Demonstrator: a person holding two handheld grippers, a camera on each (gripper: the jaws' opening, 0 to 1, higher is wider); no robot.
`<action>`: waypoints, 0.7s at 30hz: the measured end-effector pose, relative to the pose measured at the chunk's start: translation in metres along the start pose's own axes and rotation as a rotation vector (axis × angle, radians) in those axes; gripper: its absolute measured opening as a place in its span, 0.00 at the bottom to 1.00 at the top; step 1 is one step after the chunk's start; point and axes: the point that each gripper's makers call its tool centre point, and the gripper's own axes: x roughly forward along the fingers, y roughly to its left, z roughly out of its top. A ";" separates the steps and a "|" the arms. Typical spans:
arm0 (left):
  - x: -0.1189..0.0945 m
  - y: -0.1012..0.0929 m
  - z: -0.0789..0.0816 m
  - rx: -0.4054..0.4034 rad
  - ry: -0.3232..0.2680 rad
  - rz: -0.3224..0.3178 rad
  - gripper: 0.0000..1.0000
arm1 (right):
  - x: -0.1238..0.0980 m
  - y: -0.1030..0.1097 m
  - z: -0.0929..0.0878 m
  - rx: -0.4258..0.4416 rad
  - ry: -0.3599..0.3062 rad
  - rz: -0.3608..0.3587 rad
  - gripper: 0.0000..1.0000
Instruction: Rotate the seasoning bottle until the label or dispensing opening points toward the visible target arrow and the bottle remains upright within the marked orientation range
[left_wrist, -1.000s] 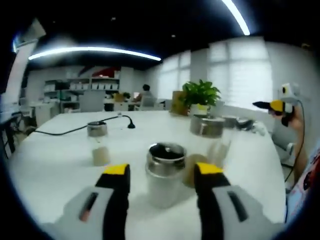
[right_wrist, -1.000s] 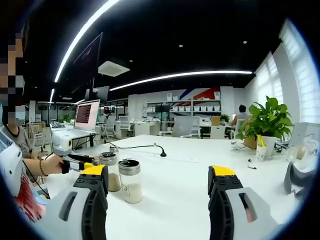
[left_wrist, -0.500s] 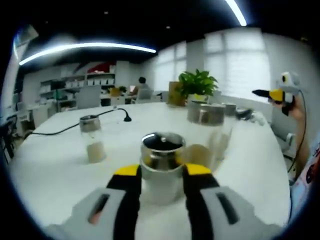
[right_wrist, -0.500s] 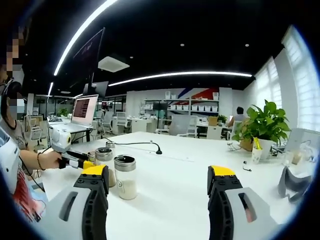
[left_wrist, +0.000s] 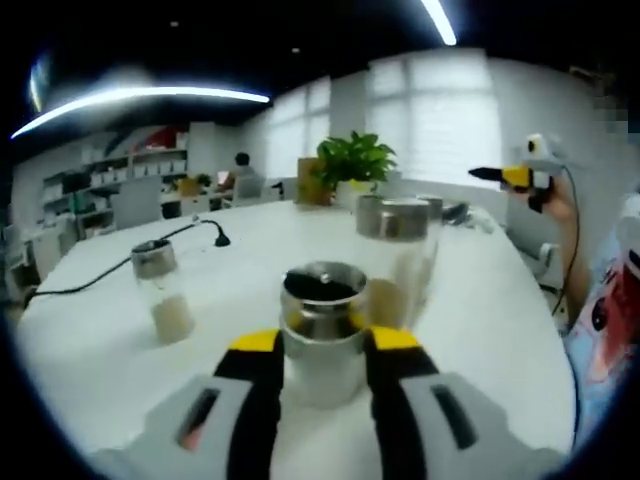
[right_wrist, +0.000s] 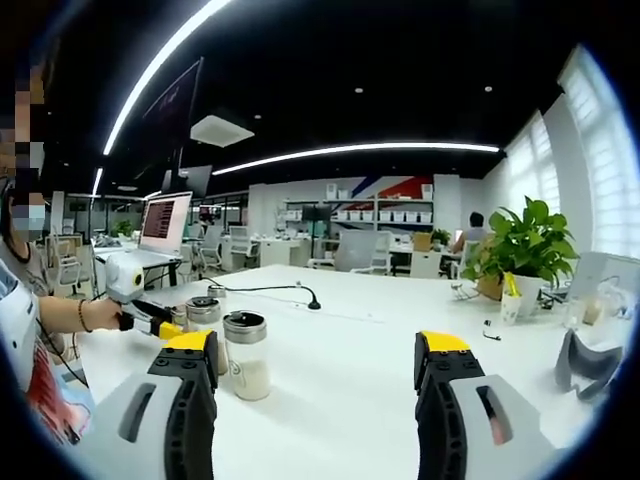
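In the left gripper view, a glass seasoning bottle (left_wrist: 322, 300) with a metal lid stands upright on the white table (left_wrist: 480, 320). My left gripper (left_wrist: 325, 342) is shut on it, its yellow-tipped jaws pressing either side below the lid. In the right gripper view, the same bottle (right_wrist: 206, 312) shows at the left, with the left gripper (right_wrist: 160, 327) reaching in beside it in a person's hand. My right gripper (right_wrist: 315, 350) hangs above the table, open, with nothing between its jaws. It also appears far right as the right gripper (left_wrist: 515, 176) in the left gripper view.
A second bottle (left_wrist: 160, 292) with white powder stands to the left, seen as the free bottle (right_wrist: 245, 355) in the right gripper view. A larger glass jar (left_wrist: 398, 245) stands behind. A black cable (left_wrist: 110, 275), a potted plant (right_wrist: 525, 245) and a laptop (right_wrist: 165, 220) sit farther off.
My left gripper moved forward and its jaws went from open to shut on the seasoning bottle. That view then swung a little. The right gripper stayed open and almost still.
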 end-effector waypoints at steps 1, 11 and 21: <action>0.000 0.000 0.000 -0.001 0.009 -0.043 0.33 | 0.000 0.000 0.000 -0.013 0.004 -0.005 0.83; 0.001 -0.003 0.002 0.091 0.038 -0.257 0.33 | -0.001 0.001 0.006 -0.010 -0.021 0.000 0.83; 0.004 -0.007 0.002 0.211 0.054 -0.470 0.33 | 0.000 0.000 0.003 -0.003 -0.014 0.002 0.83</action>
